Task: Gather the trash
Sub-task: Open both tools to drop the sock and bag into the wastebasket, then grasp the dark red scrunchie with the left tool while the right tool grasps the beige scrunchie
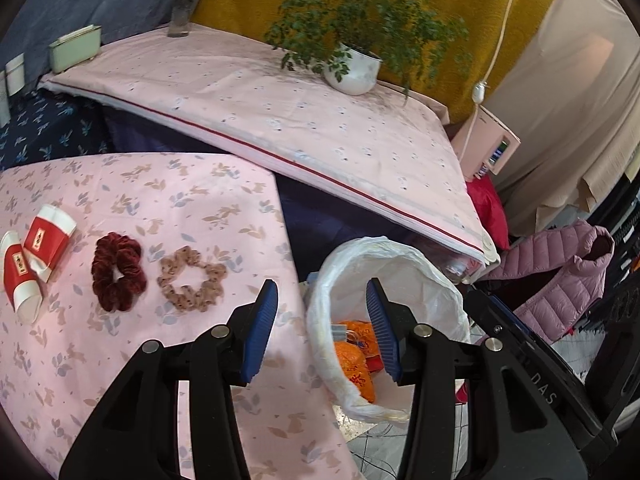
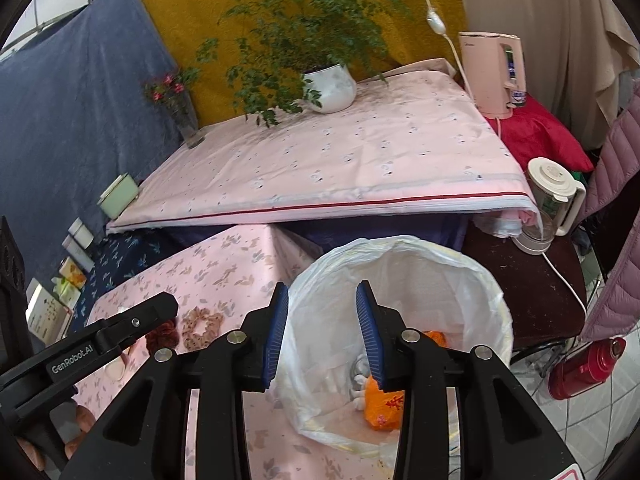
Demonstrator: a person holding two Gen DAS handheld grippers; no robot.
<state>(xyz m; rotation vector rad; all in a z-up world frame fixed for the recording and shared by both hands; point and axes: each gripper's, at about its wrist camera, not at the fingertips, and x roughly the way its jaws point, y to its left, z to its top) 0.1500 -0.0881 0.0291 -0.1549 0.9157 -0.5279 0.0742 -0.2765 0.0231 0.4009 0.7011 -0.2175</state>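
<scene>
Left wrist view: the left gripper (image 1: 322,326) is spread wide and holds nothing, hanging over the table edge and the bin (image 1: 424,280) beside it. Two red-and-white cups (image 1: 36,250) lie on their sides at the left of the pink cloth (image 1: 180,200); they touch each other, long axes running roughly from far right to near left, and the nearer one's open mouth faces the camera. Right of them lie a dark red scrunchie (image 1: 118,272) and a tan scrunchie (image 1: 191,279), flat and just apart. Orange wrappers (image 1: 354,364) sit in the white-lined bin.

Right wrist view: the right gripper (image 2: 322,330) is also wide and empty, above the bin's near rim. A potted plant (image 2: 330,88) stands on the higher pink bed (image 2: 360,152), against a mustard hanging; a red flask (image 2: 586,368) lies on the tiled floor.
</scene>
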